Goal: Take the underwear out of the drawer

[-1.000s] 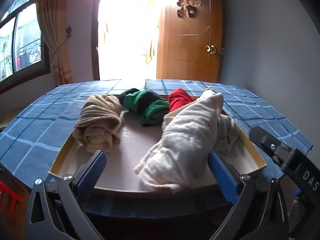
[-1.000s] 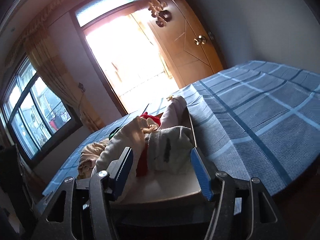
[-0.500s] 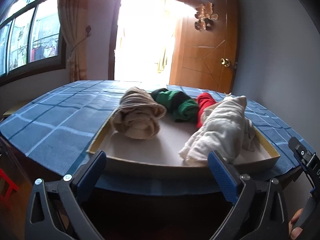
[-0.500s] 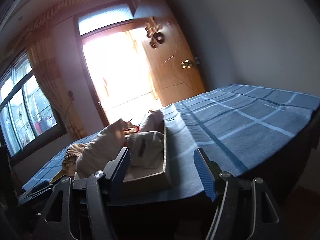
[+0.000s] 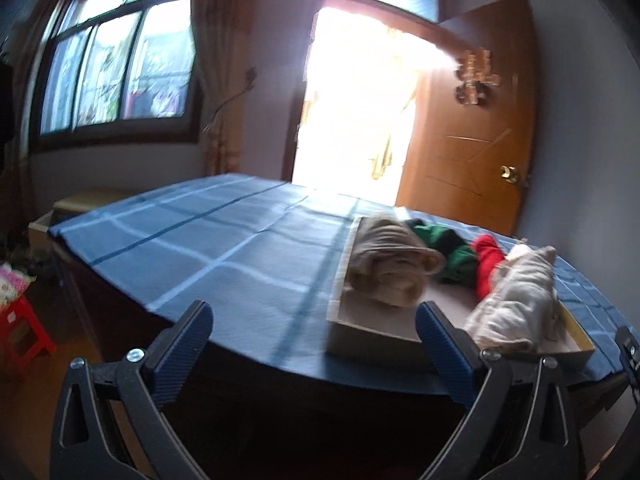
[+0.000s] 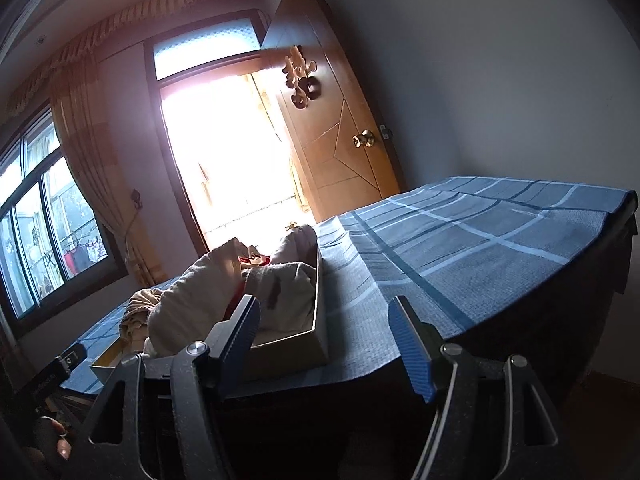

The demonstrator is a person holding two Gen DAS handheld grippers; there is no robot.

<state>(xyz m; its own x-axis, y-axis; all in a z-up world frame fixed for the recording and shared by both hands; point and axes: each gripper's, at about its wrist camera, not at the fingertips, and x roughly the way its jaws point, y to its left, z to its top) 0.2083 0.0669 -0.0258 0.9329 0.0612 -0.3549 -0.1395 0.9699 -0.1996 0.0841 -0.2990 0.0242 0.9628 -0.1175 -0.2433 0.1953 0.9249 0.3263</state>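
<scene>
Drawer (image 5: pixel 340 280): shallow box, set on the blue checked cloth (image 5: pixel 224 256) over the table, near the front edge; holds four rolled bundles of underwear; beige roll (image 5: pixel 390 270) at the left end, green roll (image 5: pixel 450 250) and red roll (image 5: pixel 488 264) behind, white roll (image 5: pixel 516 306) at the right end.

Handling, as judged: soft, light, limp fabric; no risk of breakage; likely to unroll or sag if pinched by a loose edge; best taken across the thick middle of a roll, fingers either side, lifted straight up clear of the drawer wall; neighbouring rolls touching, so possible dragging of one with another.

Left gripper (image 5: pixel 312 324): spread wide, holding nothing; right gripper (image 6: pixel 324 324): likewise wide and empty.

Against the frames of a second ago: both grippers drawn back and lower, off the drawer; left view swung leftward, drawer now at the right of the fingers rather than between them; right view swung rightward, drawer now left of the fingers; all four rolls unmoved in the drawer; current left view blurred.
</scene>
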